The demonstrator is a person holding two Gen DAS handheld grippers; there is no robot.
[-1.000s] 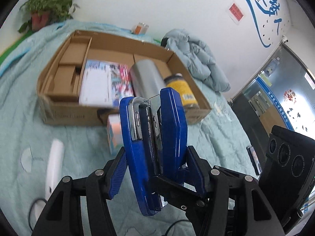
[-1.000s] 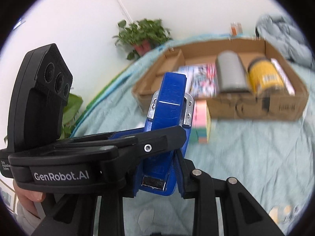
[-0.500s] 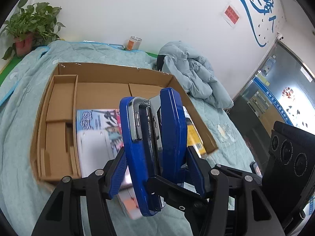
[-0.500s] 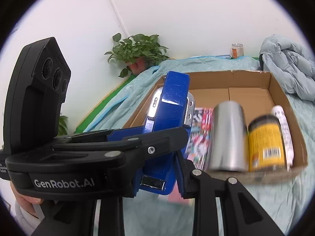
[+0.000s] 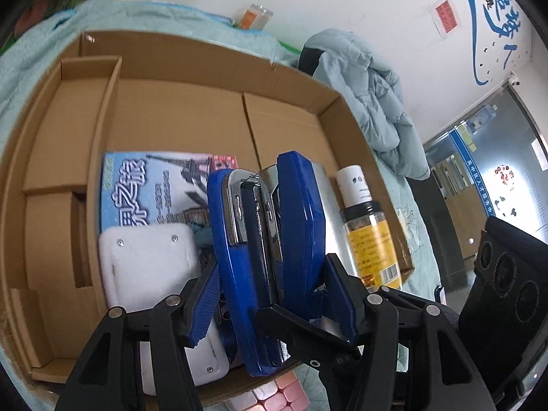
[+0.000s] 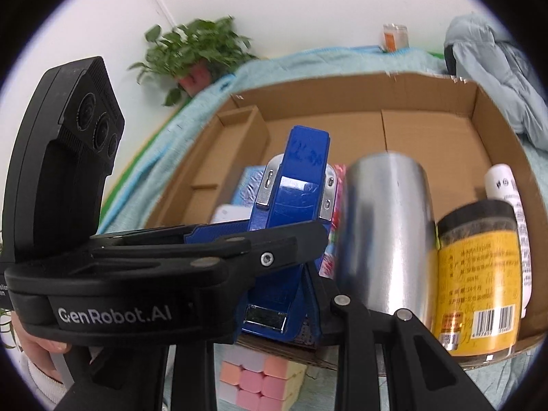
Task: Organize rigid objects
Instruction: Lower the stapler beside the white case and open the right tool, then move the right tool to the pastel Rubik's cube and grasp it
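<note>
You are gripping the blue stapler (image 5: 267,260) with both tools at once, above the near part of the cardboard box (image 5: 178,120). The left tool (image 5: 274,301) is clamping it across its thickness, pads on the two blue shells; the right tool (image 6: 284,294) is closed narrowly on its sides. The stapler is glossy blue plastic with chrome metal inserts and a chrome plate at its near end, standing on end and slightly tilted. "GenRobot.AI" is showing in white on the left tool's black body in the right wrist view. In the box, a booklet (image 5: 150,185) is bearing large Chinese characters I cannot read. A yellow-labelled jar (image 6: 479,274) near the box's right wall is showing a barcode and small illegible print, beside a steel cup (image 6: 387,236). A pastel cube (image 6: 253,380) is lying on the bed at the box's near edge.
</note>
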